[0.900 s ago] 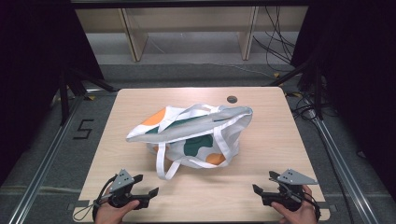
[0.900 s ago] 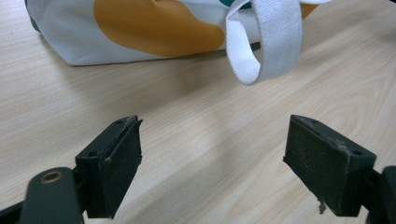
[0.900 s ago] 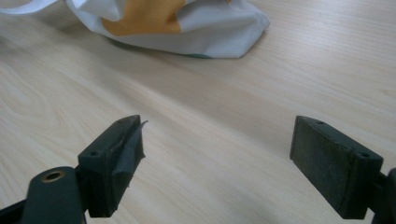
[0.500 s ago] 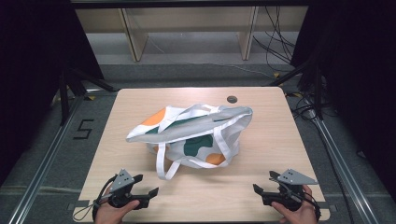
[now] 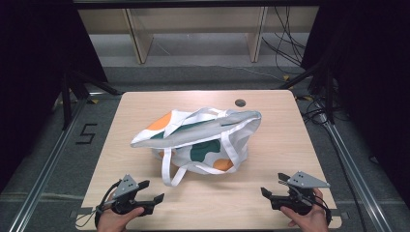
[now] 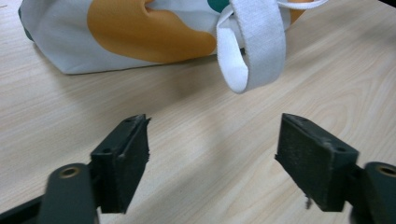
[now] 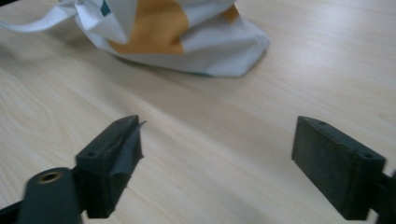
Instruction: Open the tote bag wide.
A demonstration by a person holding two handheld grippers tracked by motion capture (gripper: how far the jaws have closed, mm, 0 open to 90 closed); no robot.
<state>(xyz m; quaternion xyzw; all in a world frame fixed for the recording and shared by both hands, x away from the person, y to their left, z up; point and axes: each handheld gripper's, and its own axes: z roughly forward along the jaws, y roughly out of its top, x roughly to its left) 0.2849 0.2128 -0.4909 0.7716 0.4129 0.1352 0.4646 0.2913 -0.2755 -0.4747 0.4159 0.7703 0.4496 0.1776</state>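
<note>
At the near left corner of the wooden table [image 5: 290,125], the left gripper [image 5: 151,192] rests low over the surface in the person's left hand [image 5: 113,220], its jaws spread wide apart with nothing between them. In the left gripper view those two black jaws frame bare wood, and just beyond them a white loop of strap [image 6: 252,51] curls down to the tabletop.

That strap belongs to the cloth bag [image 5: 203,137], which lies on its side near the middle of the table, well apart from both grippers. The bag is white with orange and dark green blotches, and its mouth points toward the far right. One handle [image 5: 169,169] trails off the near left side of the bag toward the left gripper; another arches over the top of the bag.

A small dark round hole [image 5: 240,102] sits in the tabletop just beyond the bag, near the far edge.

At the near right corner, the right gripper [image 5: 273,186] is held by the right hand [image 5: 307,220], jaws likewise gaping and empty. The right gripper view looks across bare wood to the bag's orange and white bottom corner [image 7: 219,56]
</note>
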